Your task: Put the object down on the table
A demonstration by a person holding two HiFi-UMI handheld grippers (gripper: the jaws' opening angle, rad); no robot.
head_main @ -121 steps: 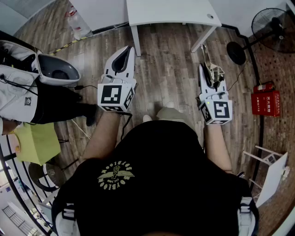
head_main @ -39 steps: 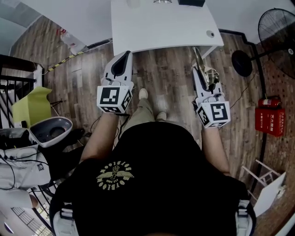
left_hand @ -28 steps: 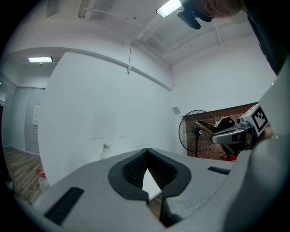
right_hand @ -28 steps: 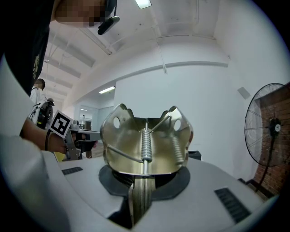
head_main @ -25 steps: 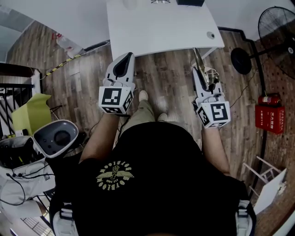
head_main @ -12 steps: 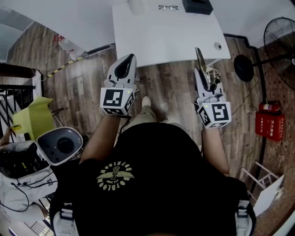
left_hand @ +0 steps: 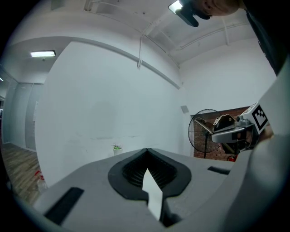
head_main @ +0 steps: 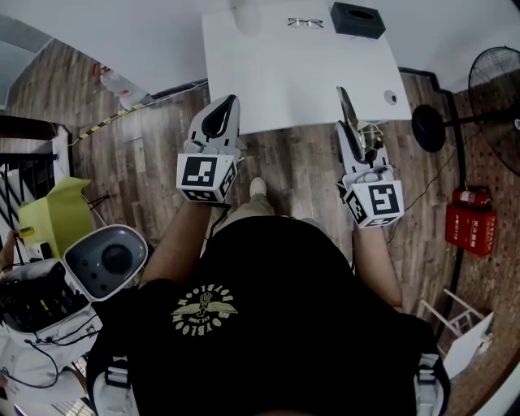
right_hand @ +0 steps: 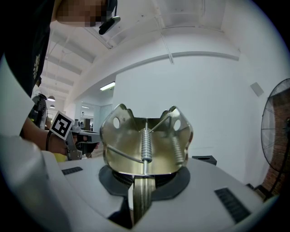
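Since a second ago, the white counter (head_main: 276, 73) has drawn nearer to both arms.

Head view: the left hand-held gripper (head_main: 227, 104) is clenched and empty. The right hand-held gripper (head_main: 354, 145) grasps a brass-coloured spring clip (head_main: 349, 114), held in the air over the counter's near edge.

Left gripper view: the jaws are together with nothing between them.

Right gripper view: the jaws pinch the clip's flat tail. The clip looks light, stiff and slick, so that tail seems the best hold.

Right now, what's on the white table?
The table holds glasses, a black box and a white pot, all far back. The metal clip hides part of its near edge.

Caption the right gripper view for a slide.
Right gripper shut on a gold-coloured metal spring clip, white wall behind.
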